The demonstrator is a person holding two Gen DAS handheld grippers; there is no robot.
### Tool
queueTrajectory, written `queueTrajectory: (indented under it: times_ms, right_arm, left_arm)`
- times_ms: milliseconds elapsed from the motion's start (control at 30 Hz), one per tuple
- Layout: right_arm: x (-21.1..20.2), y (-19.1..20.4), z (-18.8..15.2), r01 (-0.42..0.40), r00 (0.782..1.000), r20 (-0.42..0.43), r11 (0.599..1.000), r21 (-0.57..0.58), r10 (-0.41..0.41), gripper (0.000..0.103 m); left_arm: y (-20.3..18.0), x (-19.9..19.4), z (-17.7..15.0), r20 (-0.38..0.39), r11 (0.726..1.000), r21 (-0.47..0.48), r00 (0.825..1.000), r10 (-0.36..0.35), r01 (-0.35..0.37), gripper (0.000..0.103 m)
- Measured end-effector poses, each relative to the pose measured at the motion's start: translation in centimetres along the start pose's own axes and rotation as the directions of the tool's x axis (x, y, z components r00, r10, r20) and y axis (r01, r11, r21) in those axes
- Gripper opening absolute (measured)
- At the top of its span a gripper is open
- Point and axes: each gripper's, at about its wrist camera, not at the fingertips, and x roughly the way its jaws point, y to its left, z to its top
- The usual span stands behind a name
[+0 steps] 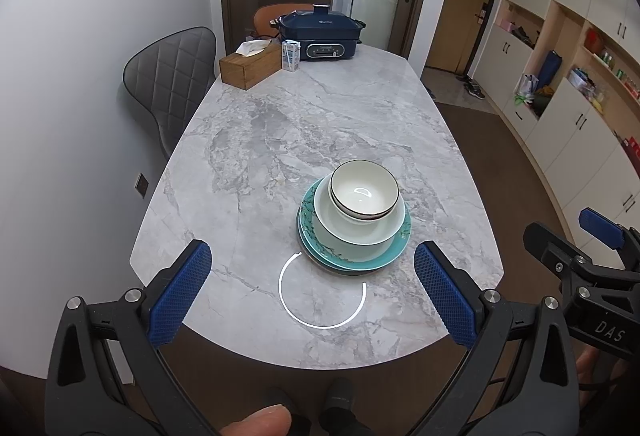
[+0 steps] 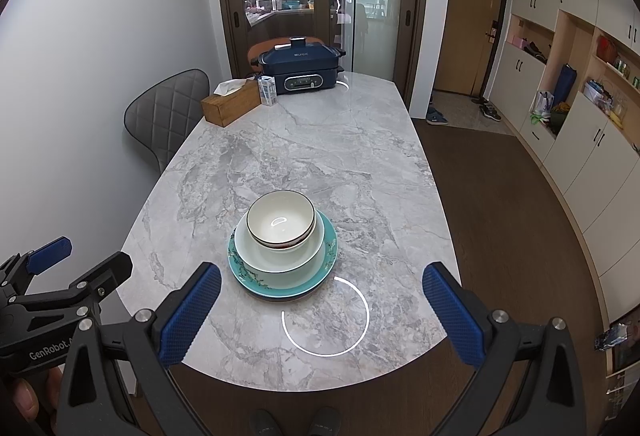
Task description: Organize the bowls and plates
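Marble surface [image 1: 320, 116] carries stacked bowls [image 1: 363, 194] on plates [image 1: 356, 256] near its front edge; both claws, left [image 1: 312, 292] and right [image 2: 322, 310], released, empty; stacking looks done; next move, likely withdrawal.

A grey-veined marble table with rounded ends [image 1: 280, 140] carries a stack of dishes near its near end, resting on a teal patterned plate [image 1: 394, 254]; at the far end stand a wooden tissue box [image 1: 250, 68], a small white carton [image 1: 291, 55] and a dark blue electric cooker [image 1: 320, 34]

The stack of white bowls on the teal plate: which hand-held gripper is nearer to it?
Neither clearly. Left hand-held gripper is open, short of the stack of white bowls on the teal plate; right hand-held gripper likewise.
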Motion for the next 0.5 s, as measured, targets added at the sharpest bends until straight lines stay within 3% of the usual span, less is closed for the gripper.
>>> queueTrajectory:
  times_ms: [500]
  right_arm:
    - [-0.01,-0.03,0.14,-0.001,1.000,0.000,1.000,-0.002,0.001,0.103]
  left_arm:
    - [0.53,0.14,0.06,-0.004,1.000,0.000,1.000,0.004,-0.004,0.102]
